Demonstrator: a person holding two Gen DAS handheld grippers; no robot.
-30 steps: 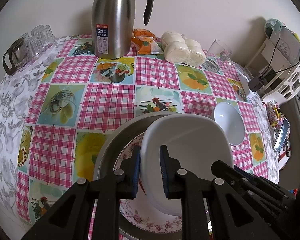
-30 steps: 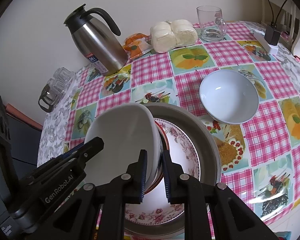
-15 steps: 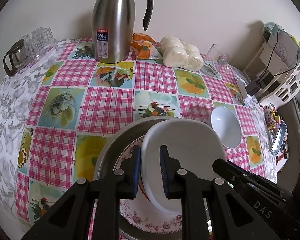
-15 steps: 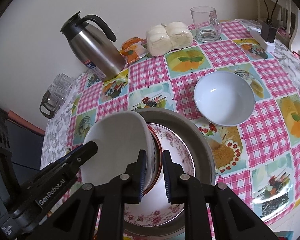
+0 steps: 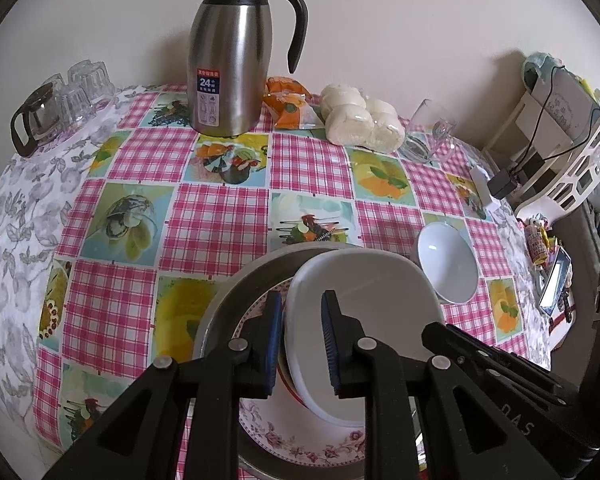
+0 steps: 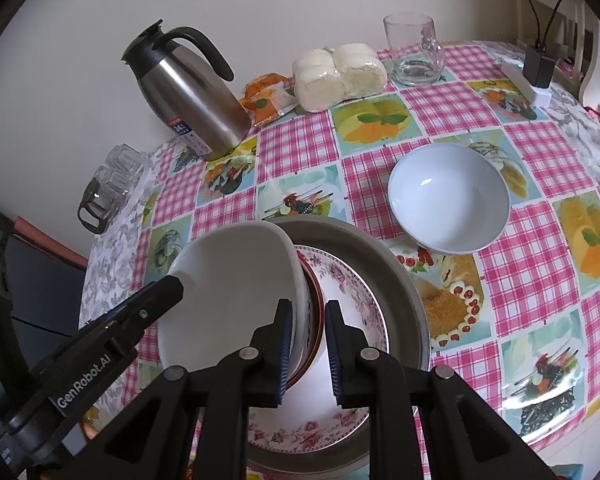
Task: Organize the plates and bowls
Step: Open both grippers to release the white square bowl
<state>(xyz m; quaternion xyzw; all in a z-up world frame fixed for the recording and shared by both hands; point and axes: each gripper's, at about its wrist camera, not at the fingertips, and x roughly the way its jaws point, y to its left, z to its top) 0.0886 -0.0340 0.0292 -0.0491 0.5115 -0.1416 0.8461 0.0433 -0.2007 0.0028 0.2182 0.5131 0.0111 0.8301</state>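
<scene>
A white squarish dish (image 5: pixel 364 304) is held tilted above a floral plate (image 5: pixel 300 440) that lies in a grey metal pan (image 5: pixel 236 300). My left gripper (image 5: pixel 300 340) is shut on the dish's left rim. My right gripper (image 6: pixel 306 352) is shut on the opposite rim of the white dish (image 6: pixel 236 292), together with a red-rimmed bowl (image 6: pixel 314 320) nested under it. The floral plate (image 6: pixel 356 292) and pan (image 6: pixel 404 280) show below it. A white round bowl (image 6: pixel 448 200) sits apart on the tablecloth to the right; it also shows in the left wrist view (image 5: pixel 446 268).
At the back stand a steel thermos jug (image 5: pixel 228 64), an orange packet (image 5: pixel 288 104), wrapped buns (image 5: pixel 360 120) and a glass mug (image 6: pixel 414 50). A glass pot with cups (image 5: pixel 56 104) is at the far left. A white rack (image 5: pixel 560 152) stands right of the table.
Both grippers have lifted the white dish with the nested bowl higher above the pan; the table looks farther away. Both grips are unchanged.
</scene>
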